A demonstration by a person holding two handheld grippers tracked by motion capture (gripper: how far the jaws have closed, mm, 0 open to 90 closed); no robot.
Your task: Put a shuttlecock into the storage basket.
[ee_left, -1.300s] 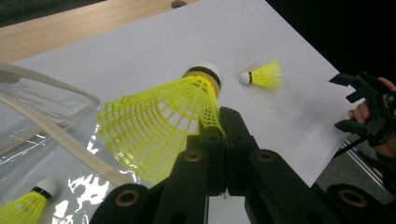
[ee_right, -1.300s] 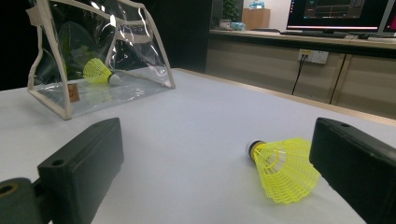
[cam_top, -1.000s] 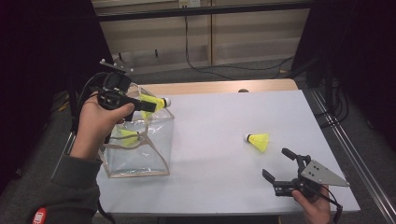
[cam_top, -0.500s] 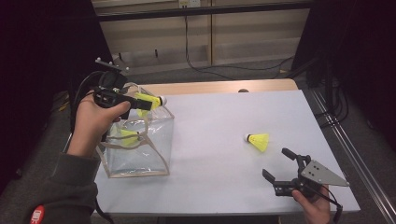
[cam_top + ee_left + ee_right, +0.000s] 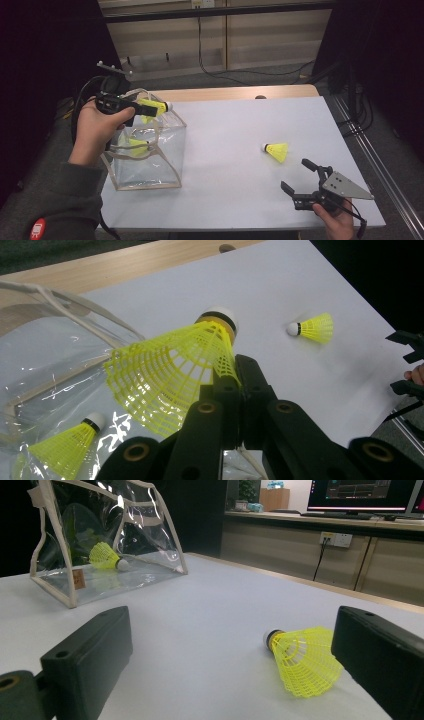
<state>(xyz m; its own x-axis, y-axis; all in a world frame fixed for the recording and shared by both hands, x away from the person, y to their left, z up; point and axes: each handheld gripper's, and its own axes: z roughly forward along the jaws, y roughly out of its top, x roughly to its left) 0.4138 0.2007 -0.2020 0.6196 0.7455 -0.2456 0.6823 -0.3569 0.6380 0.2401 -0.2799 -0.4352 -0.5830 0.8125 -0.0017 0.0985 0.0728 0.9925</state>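
Your white table takes up most of the high view, with a strip of bare wood along its far edge at 12 o'clock. Next biggest is the clear bag standing open over at 9 o'clock, beige trim round its rim and handles. Your left gripper is up over the bag's far rim, about 10 o'clock, and its jaws are pinched together on the skirt of a yellow shuttlecock, which sticks out with its white cork tip pointing toward the middle of the table. Your right gripper sits down at 5 o'clock near the front edge, jaws spread wide with nothing in them. A second shuttlecock lies on its side on the table just beyond that gripper, around 4 o'clock, cork end aimed at the bag, not touching either jaw. A third shuttlecock lies on the bottom inside the bag.
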